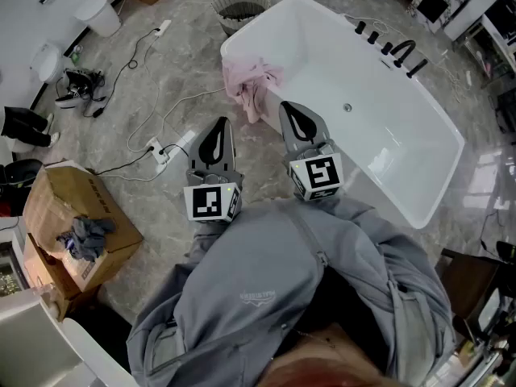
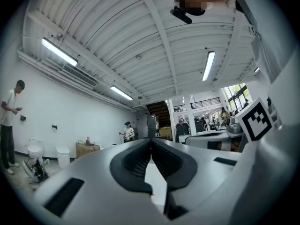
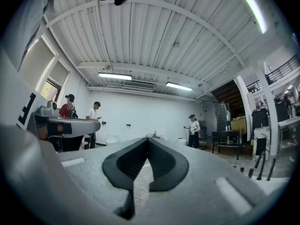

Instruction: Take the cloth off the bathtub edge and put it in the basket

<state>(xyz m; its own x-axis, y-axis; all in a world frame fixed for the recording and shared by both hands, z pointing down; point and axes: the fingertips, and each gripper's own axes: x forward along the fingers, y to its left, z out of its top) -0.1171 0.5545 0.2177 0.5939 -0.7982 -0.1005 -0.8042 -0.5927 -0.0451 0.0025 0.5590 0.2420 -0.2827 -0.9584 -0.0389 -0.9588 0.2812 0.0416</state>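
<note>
Pink cloth [image 1: 251,85] hangs over the tub's [image 1: 339,63] near rim, well apart from the basket [image 1: 240,8]. Your left tool [image 1: 218,131] and right tool [image 1: 294,113] are both closed tight, gripping nothing.

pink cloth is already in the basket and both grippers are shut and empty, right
No: the head view shows the pink cloth draped over the bathtub edge, not in the basket. The left gripper and right gripper are shut and empty.
</note>
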